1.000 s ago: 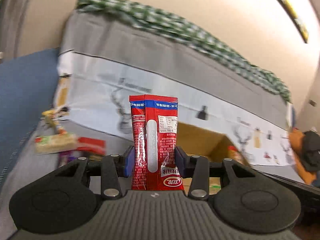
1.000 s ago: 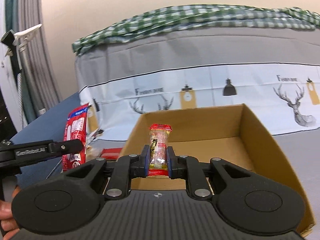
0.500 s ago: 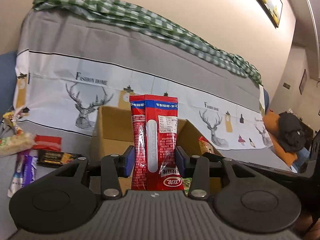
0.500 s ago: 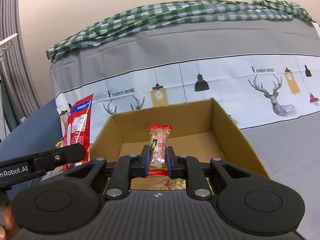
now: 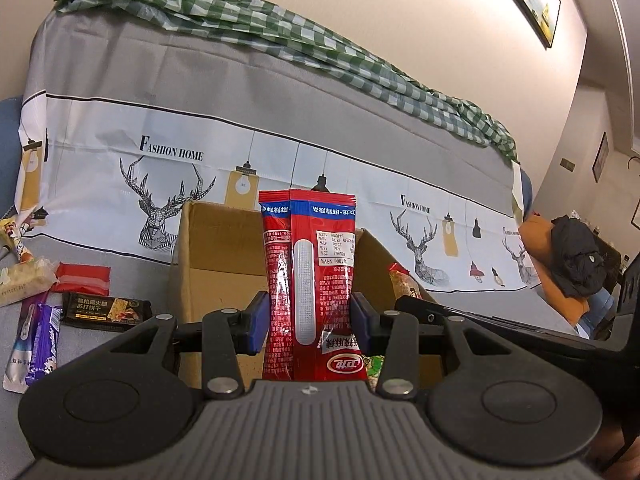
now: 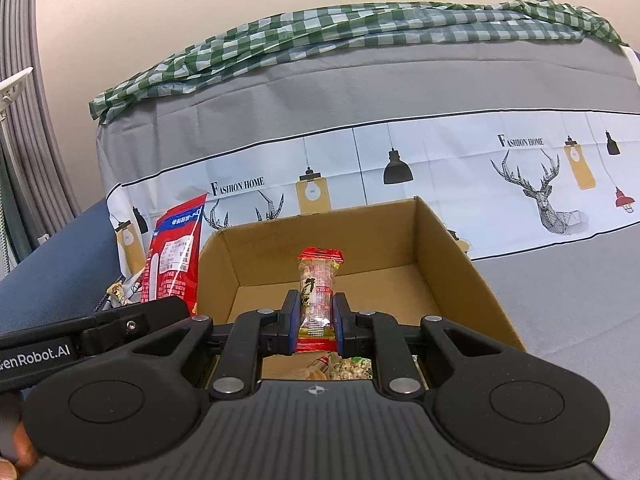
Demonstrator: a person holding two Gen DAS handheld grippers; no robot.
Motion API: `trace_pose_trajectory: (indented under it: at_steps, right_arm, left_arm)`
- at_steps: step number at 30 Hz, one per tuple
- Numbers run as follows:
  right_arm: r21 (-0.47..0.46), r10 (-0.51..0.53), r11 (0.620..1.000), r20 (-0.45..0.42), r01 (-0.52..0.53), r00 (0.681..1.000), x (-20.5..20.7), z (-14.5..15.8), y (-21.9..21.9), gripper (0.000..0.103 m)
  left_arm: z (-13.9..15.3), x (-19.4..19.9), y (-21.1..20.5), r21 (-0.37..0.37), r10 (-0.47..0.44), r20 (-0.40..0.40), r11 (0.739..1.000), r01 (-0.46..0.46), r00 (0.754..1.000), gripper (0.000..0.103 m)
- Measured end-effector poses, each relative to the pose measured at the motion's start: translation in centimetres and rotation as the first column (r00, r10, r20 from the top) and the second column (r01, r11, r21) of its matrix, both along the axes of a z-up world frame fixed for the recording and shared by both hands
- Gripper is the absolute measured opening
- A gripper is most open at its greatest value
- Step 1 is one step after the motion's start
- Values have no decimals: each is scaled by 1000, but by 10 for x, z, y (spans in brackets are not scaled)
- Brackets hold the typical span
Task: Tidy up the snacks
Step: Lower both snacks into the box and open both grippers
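Observation:
My left gripper is shut on a tall red snack packet, held upright over the near edge of an open cardboard box. The same red packet shows at the left of the right wrist view, beside the box. My right gripper is shut on a small clear snack bar with red ends, held upright above the box's near side. Several snacks lie on the box floor below it.
Loose snacks lie on the grey cover left of the box: a black cracker pack, a red packet, a purple bar and a pale wrapped pack. A sofa back with a deer-print cover rises behind. A person's fingers show bottom left.
Both grippers swung toward the box and now hang at its near side. The left view turned from the snack pile to face the box. Neither grip has changed.

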State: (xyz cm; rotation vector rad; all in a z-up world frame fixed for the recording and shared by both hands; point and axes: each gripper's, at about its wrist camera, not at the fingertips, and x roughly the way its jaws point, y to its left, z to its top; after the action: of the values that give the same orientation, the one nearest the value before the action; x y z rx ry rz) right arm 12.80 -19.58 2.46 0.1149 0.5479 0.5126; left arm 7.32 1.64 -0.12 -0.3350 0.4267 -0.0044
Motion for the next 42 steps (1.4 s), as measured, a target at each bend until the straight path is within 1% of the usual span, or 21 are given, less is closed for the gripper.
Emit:
trace_pose_trajectory:
  at_steps: [12, 42]
  right_arm:
    - [-9, 11, 1000, -2, -11, 1000, 0, -1, 4, 17]
    - [-12, 35, 999, -5, -35, 999, 2, -2, 5, 17]
  left_arm:
    - [1, -2, 2, -15, 4, 0, 1000, -4, 1000, 47]
    - [2, 0, 1, -13, -5, -9, 1000, 5, 1000, 47]
